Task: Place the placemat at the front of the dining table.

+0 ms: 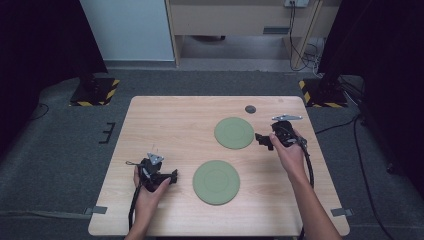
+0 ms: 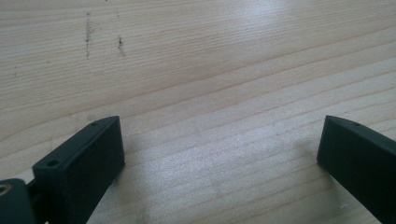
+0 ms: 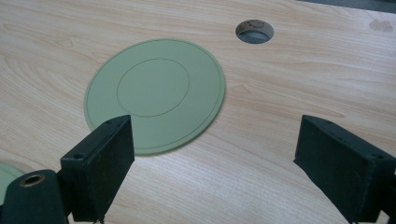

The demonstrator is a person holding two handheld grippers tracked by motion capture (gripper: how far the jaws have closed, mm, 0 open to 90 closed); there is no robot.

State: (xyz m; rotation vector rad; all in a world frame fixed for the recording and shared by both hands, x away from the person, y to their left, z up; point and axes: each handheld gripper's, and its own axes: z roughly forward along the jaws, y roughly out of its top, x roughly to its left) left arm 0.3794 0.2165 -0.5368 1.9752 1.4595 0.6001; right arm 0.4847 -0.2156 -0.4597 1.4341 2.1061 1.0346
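Two flat round green plates lie on the wooden table [image 1: 165, 120]. The far plate [image 1: 234, 132] [image 3: 154, 95] is right of centre. The near plate [image 1: 216, 181] lies closer to the front edge, and a sliver of it [image 3: 5, 176] peeks in at the lower left of the right gripper view. My right gripper [image 1: 263, 140] [image 3: 215, 140] hovers just right of the far plate, jaws wide open and empty, pointing at the plate's edge. My left gripper [image 1: 172, 176] [image 2: 222, 140] sits left of the near plate, open over bare wood with nothing between its jaws.
A round cable hole [image 1: 250, 109] [image 3: 254, 31] is cut in the table beyond the far plate. Grey carpet surrounds the table, with stand bases marked in yellow and black [image 1: 95, 92] at the far corners.
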